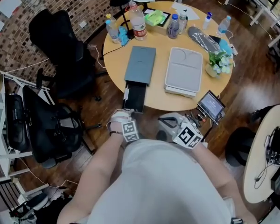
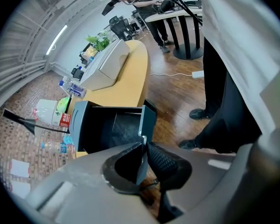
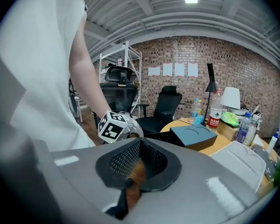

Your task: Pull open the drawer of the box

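Observation:
A blue-grey box (image 1: 141,63) lies on the round wooden table (image 1: 159,80). Its black drawer (image 1: 135,97) stands pulled out past the table's near edge. My left gripper (image 1: 126,112) is at the drawer's front. In the left gripper view the hollow drawer (image 2: 114,125) looks empty, and the left gripper (image 2: 144,146) is shut on its thin front panel (image 2: 148,119). My right gripper (image 1: 165,121) hangs off the table's edge to the right, apart from the drawer. In the right gripper view the right gripper (image 3: 139,143) is shut with nothing in it, and the box (image 3: 193,135) lies ahead.
A pale grey case (image 1: 184,70) lies right of the box. Bottles (image 1: 138,22), a lamp and a potted plant (image 1: 219,59) crowd the table's far side. A small screen on a stand (image 1: 211,105) is at the right edge; black chairs (image 1: 60,45) stand left.

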{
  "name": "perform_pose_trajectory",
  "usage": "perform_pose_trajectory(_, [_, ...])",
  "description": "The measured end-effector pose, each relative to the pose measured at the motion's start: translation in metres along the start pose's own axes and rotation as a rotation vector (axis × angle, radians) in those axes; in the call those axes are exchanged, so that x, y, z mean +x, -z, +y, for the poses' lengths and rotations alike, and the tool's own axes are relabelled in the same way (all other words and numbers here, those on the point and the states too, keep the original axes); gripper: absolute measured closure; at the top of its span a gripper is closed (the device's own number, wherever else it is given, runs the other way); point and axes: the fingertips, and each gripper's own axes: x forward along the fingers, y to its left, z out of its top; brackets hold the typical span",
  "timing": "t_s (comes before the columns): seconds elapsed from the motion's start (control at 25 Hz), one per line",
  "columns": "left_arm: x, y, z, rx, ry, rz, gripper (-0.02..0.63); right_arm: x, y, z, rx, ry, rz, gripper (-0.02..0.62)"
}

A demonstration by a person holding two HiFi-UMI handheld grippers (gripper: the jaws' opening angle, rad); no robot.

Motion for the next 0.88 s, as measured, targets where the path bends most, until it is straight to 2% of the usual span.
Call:
perform_pose_trajectory(0.24, [-0.02,0.001,0.007,-0.088,-0.044,0.002,0.555,-0.014,0.01,-0.001,-0.013,0.012,0.044,0.589])
perform_pose_trajectory(0.64, [-0.084,-0.011,-0.006,-0.402,-0.084,-0.122,0.589,-0.01,0.02,0.019,-0.045,-0.001,0.032,0.589])
perform_pose_trajectory(0.88, [-0.119,0.008,-0.009,-0.534,-0.132,-0.173,0.6,0.007,0.005,0.031,-0.06,-0.008,0.018,0.589])
